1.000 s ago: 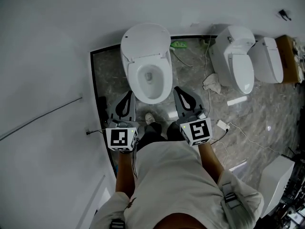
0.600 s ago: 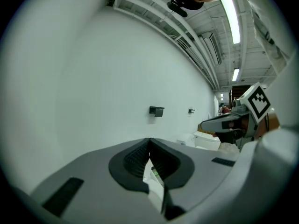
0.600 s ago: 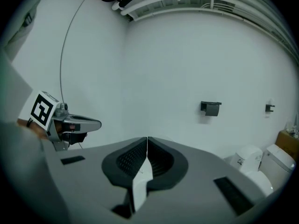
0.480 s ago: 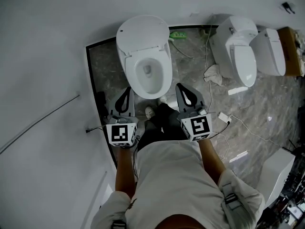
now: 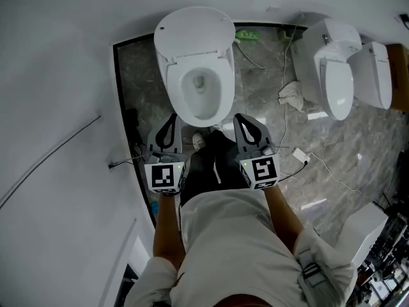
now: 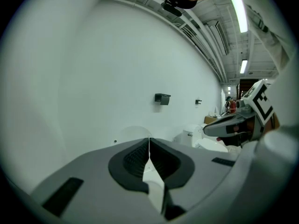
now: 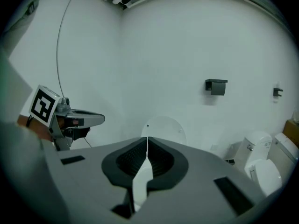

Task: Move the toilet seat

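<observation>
- Left gripper (image 5: 167, 128): jaws fully together, nothing between them. It hangs just short of the bowl's front left.
- Right gripper (image 5: 248, 128): the same, pads meeting and empty, off the bowl's front right.
- Toilet seat (image 5: 174, 85): it appears to lie flat on the bowl, directly ahead of both grippers. The lid (image 5: 193, 31) stands raised behind it against the white wall. Neither gripper touches the seat.
- Risk: with the jaws closed as they are, neither gripper can pinch the seat's edge. A nudge from below with a closed tip may slide off.
- Risk: if the seat is lifted partway and then slips free, it would drop and slam onto the bowl.
- Risk: a white cable (image 5: 319, 165) trails over the floor near the person's right side and could catch a foot.
- Materials: the seat and lid look like smooth glossy white plastic, the seat an oval ring and the lid a rounded shield shape.
- Floor (image 5: 144, 88): grey veined stone-look tile with a polished finish.
- Gripper pads: dark and ribbed, set in matte grey shells.
</observation>
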Motion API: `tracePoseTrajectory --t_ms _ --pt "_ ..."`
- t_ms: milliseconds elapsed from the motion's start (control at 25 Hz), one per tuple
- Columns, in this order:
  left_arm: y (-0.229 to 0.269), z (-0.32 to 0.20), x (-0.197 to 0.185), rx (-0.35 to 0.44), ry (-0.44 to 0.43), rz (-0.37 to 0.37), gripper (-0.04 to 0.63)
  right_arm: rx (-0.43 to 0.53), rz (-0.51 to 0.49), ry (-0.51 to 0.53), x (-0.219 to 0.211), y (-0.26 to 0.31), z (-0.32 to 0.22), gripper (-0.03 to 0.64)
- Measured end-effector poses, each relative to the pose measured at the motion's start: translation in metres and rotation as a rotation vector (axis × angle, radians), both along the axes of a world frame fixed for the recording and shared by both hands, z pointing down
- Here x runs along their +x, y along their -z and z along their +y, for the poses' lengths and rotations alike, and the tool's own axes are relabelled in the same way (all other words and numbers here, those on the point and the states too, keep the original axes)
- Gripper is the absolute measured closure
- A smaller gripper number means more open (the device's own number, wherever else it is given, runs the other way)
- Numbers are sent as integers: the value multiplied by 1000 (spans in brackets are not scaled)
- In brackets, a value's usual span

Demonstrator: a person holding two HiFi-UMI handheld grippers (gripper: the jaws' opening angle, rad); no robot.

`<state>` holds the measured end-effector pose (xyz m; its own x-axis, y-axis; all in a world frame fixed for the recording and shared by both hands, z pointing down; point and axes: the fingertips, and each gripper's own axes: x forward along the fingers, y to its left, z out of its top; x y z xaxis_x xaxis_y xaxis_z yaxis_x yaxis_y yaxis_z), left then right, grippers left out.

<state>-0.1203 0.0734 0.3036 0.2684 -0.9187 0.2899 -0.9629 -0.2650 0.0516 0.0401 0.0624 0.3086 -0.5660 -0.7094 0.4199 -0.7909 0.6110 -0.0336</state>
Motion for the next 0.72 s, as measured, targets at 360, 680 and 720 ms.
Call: tracePoseTrajectory --t_ms 360,680,720 --pt "-67 -11 10 -65 -22 2 571 -68 26 -2 0 -67 -12 594" --pt "-125 -14 -4 -128 7 -3 571 -74 87 -27 11 -118 -23 594" --pt "-131 -15 -6 -134 16 0 571 -76 90 -27 12 -124 -24 594"
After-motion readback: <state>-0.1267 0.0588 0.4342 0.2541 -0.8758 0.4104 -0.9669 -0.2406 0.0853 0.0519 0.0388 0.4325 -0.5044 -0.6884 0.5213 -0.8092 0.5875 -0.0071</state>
